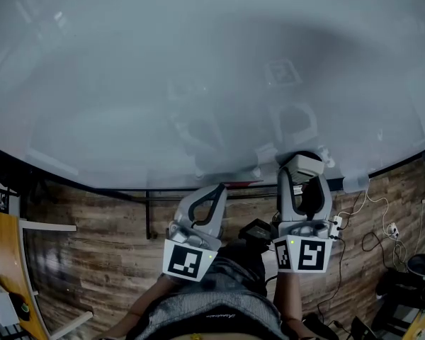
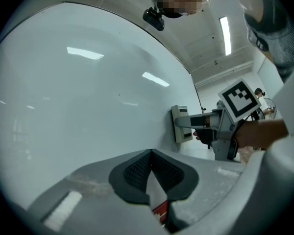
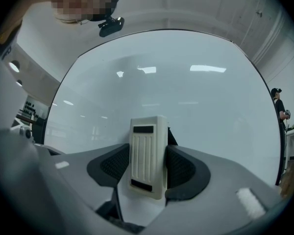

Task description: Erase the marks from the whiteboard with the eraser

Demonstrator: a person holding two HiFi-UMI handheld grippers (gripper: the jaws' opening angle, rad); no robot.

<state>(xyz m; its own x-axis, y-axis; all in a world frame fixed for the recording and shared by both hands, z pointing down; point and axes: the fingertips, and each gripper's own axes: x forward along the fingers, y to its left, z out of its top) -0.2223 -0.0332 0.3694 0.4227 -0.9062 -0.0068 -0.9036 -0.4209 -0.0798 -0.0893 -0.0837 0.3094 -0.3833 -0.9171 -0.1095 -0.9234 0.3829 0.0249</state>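
Here, eraser [image 3: 148, 155] clamped in right tool [image 3: 147, 174], flat against whiteboard [image 3: 201, 102].

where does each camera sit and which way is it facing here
Head view: on the person's head, looking steeply down the glossy white whiteboard to the wooden plank floor; shows the left gripper, right gripper and striped shirt.
Left gripper view: rides the left gripper, jaws shut, facing along the board at the right gripper.
Right gripper view: rides the right gripper, facing the board, jaws clamped on the cream ribbed plastic eraser.
Shared: both gripper views show that eraser.
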